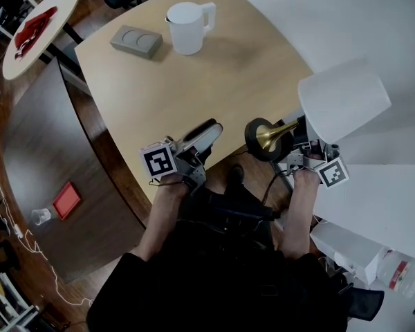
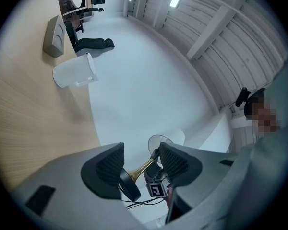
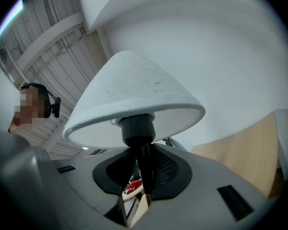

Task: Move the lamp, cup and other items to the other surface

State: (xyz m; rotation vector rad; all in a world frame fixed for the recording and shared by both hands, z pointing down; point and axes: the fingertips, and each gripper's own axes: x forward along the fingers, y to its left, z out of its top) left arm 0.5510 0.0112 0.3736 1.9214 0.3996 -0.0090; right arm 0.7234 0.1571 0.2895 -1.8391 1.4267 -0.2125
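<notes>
The wooden table [image 1: 194,88] bears a white jug [image 1: 188,28] and a grey box [image 1: 136,41] at its far edge. The lamp [image 1: 342,99] is held off the near right corner, its axis nearly level and its base toward the left gripper [image 1: 200,135], whose jaws stand apart and empty. The right gripper [image 1: 306,151] is clamped on the stem below the shade.

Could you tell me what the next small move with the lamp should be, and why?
Probably carry the lamp over the white surface and tip it upright there. The right gripper is clamped on its stem, and the lamp hangs tilted in the air by the wooden table edge, base toward the open, empty left gripper.
</notes>
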